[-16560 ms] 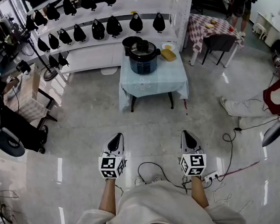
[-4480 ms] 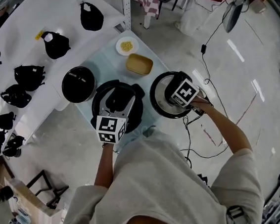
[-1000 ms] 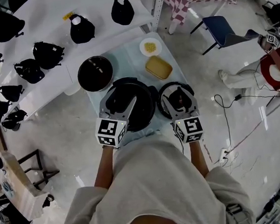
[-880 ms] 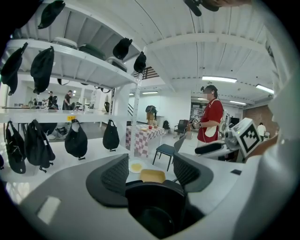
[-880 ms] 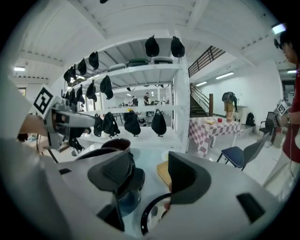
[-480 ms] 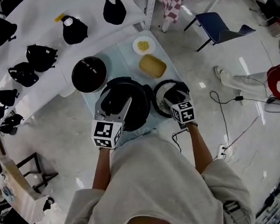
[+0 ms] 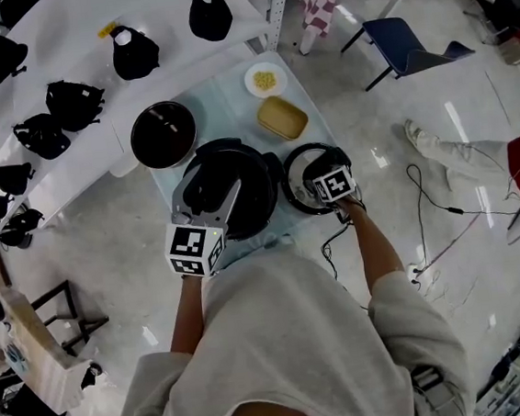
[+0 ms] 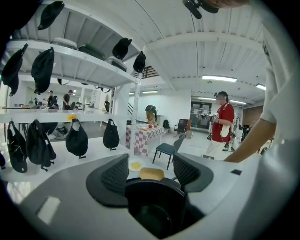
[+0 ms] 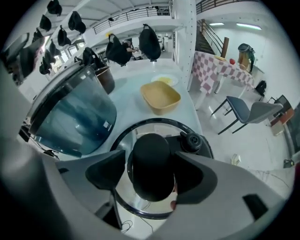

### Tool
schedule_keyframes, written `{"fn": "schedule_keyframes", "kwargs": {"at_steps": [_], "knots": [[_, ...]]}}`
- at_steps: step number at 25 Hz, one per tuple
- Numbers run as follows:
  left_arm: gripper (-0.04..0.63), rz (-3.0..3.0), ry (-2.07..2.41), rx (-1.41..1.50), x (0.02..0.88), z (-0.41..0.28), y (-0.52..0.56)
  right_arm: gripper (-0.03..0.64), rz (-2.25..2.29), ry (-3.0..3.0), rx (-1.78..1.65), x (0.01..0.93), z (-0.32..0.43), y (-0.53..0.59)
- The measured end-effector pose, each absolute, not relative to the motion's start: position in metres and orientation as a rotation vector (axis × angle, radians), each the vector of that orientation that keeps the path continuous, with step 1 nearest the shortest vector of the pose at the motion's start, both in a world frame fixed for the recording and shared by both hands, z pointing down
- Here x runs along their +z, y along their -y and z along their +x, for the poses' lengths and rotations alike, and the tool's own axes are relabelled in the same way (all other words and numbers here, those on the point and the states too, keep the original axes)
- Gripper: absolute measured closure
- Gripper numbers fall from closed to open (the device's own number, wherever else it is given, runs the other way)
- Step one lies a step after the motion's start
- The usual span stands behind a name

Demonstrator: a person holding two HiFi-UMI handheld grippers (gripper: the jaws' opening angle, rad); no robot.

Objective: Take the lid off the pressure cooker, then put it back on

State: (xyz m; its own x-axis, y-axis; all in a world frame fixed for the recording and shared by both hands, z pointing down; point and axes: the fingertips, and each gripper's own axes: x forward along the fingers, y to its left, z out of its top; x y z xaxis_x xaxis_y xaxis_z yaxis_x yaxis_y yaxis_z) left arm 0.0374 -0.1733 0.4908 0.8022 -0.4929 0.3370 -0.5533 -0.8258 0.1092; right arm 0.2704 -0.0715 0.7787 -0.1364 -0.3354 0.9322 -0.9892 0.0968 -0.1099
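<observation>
The dark blue pressure cooker [image 7: 257,180] [image 9: 75,112] stands uncovered on the pale blue table [image 7: 221,105]. Its glass lid [image 7: 301,198] [image 9: 161,129] lies flat to its right, near the table's edge. My right gripper [image 7: 324,185] [image 9: 150,164] points steeply down over the lid. Its jaws are opening, and the black knob [image 9: 150,154] sits between them with a gap at the left pad. My left gripper [image 7: 231,194] [image 8: 151,171] rests on the cooker's top, shut on a black part of its rim [image 8: 157,206].
Behind the lid sit a yellow dish [image 7: 282,118] [image 9: 161,96] and a small white plate of yellow food [image 7: 265,80]. A black pot [image 7: 163,134] stands behind the cooker. White shelves with black bags [image 7: 73,102] lie beyond. Cables run on the floor at right [image 7: 429,231].
My right gripper has sunk and tipped downward with the lid, which now lies on the table. Its jaws have spread off the knob. The left gripper has stayed on the cooker.
</observation>
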Motion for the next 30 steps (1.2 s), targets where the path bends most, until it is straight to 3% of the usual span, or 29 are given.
{"fn": "schedule_keyframes", "kwargs": {"at_steps": [30], "knots": [[0.313, 2.723, 0.942, 0.487, 0.499, 0.005, 0.180, 0.344, 1.195, 1.520, 1.077, 0.796, 0.274, 0.071]]}}
